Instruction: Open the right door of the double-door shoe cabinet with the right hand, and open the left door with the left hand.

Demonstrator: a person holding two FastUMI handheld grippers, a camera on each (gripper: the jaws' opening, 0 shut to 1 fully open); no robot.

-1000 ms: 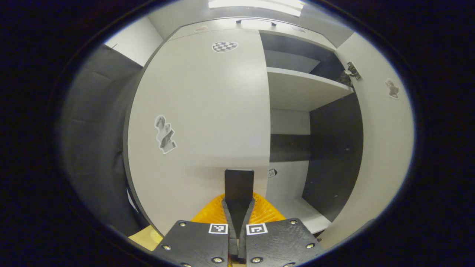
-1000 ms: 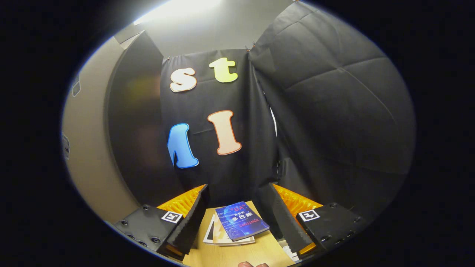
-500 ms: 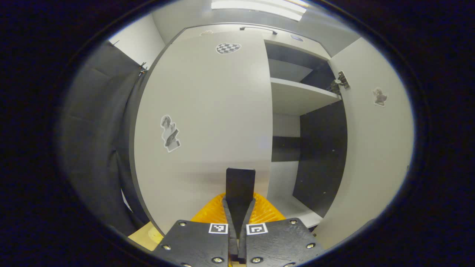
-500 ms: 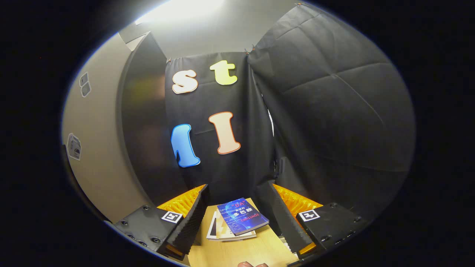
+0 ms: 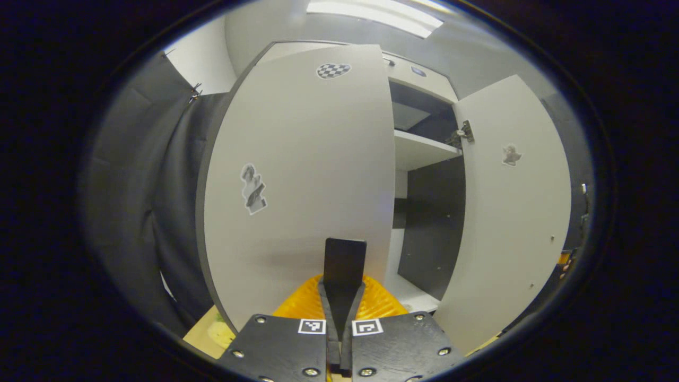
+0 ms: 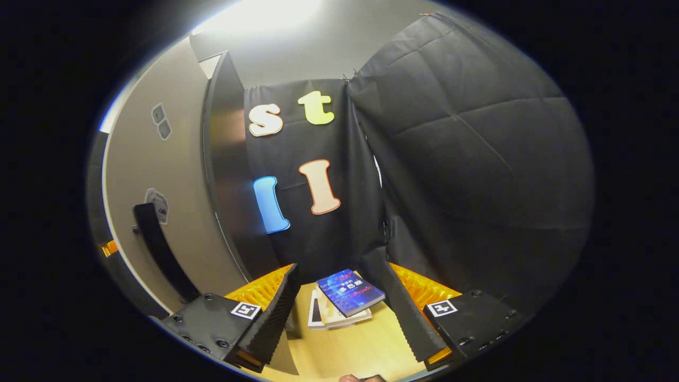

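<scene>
Left door (image 5: 297, 175) left of shelf (image 5: 419, 151); right door (image 5: 509, 212) right; books (image 6: 345, 297) apparently on table (image 6: 350, 350).

Left gripper view: the left door (image 5: 302, 159) hides the left half of the cabinet interior; only a slice of shelf (image 5: 421, 151) shows between the doors. Stickers on the left door (image 5: 253, 189) and on the right door (image 5: 511, 155) are too small to make out. Something small and orange at the right rim (image 5: 563, 259) cannot be identified. The desk (image 5: 204, 331) shows as a sliver below the left door, cut by the rim.

Right gripper view: books (image 6: 347, 294) lie stacked; the lower ones are mostly covered by the top one. The door handle (image 6: 159, 252) runs off behind the hand-held gripper (image 6: 342, 313) at its lower end.
</scene>
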